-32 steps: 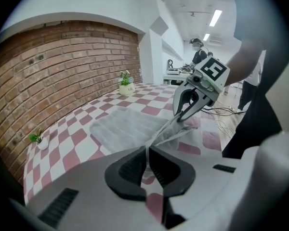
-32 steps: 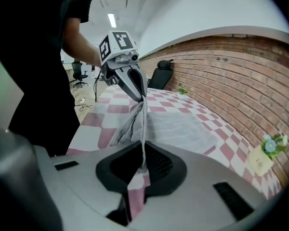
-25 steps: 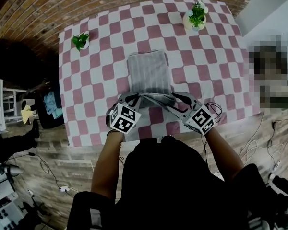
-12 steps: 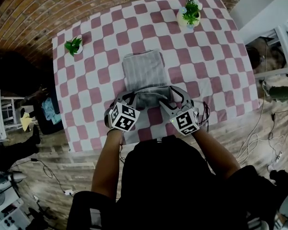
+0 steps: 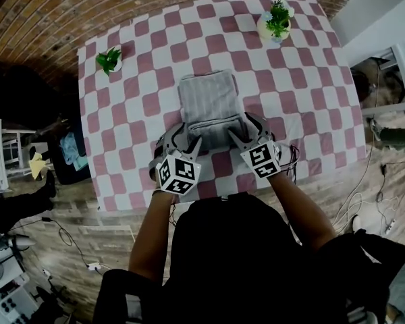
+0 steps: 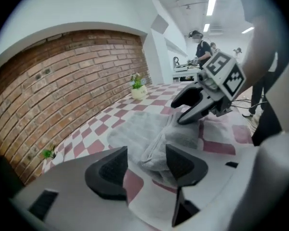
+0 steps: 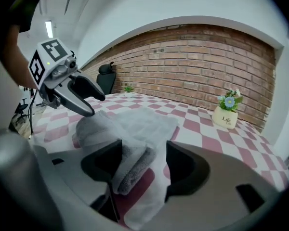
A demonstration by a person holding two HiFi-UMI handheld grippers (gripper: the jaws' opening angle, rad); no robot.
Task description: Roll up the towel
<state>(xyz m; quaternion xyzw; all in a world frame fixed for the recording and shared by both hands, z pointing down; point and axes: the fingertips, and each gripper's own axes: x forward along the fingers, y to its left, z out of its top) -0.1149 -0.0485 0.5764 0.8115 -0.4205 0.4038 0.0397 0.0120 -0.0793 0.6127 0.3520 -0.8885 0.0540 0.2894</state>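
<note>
We count one towel [image 5: 208, 100], grey and finely striped, lying on the checked counter [image 5: 138, 137] about midway between its left and right edges. The end toward the near edge is already wound into a short roll. The rest lies flat and reaches toward the far edge.

We hold two tongs, one at each end of that roll. The left tongs [image 6: 147, 166] have just been opening and now stand spread. The left end of the roll sits just ahead of them, close against their right jaw, and neither pad presses on it. The right tongs [image 7: 143, 163] have also just been opening and are spread too. The right end of the roll lies between their jaws, nearer the left one, with a clear gap on the other side. So neither pair pinches the towel.

We count two potted plants on the counter. One small green one [image 5: 111, 59] is near the far left corner. The other [image 5: 277, 21], in a pale pot, is by the far edge toward the right corner. Both stand well apart from the towel.
</note>
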